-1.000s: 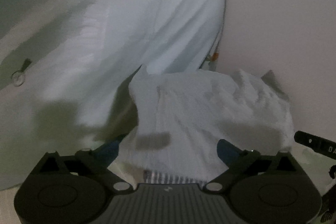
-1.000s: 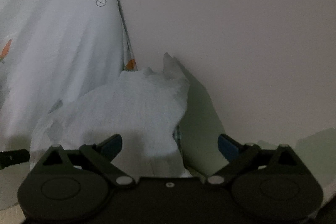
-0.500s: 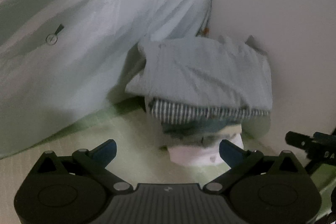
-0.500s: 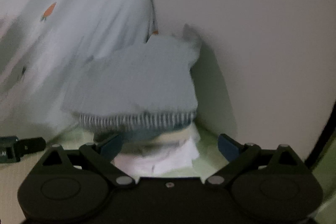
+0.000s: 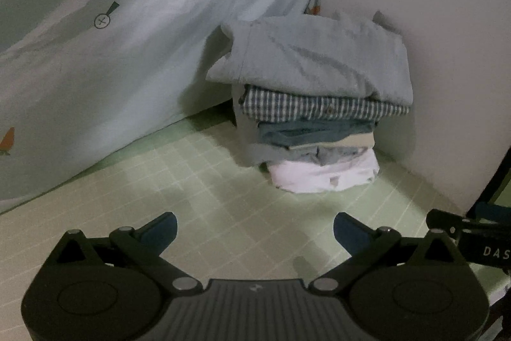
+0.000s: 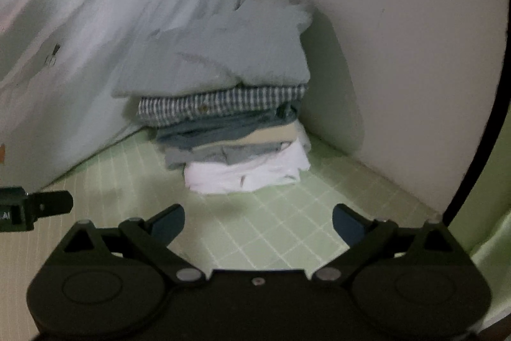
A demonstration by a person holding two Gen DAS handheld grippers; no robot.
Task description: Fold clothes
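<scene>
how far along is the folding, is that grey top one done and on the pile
Done: the folded light grey garment lies on top of the stack, above the checked shirt, with the white piece at the bottom. In hand: nothing; the left gripper and right gripper are both open and clear of the pile. Left: no unfolded clothes show on the green sheet in these views, so I can't tell whether more remain.

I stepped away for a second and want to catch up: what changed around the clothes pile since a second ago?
Both grippers, left and right, pulled back from the stack of folded clothes, open and empty. The pale grey garment, which filled both views close between the fingers, now lies on top of the stack. The stack, the carrot-print sheet and the green checked surface stayed put.
</scene>
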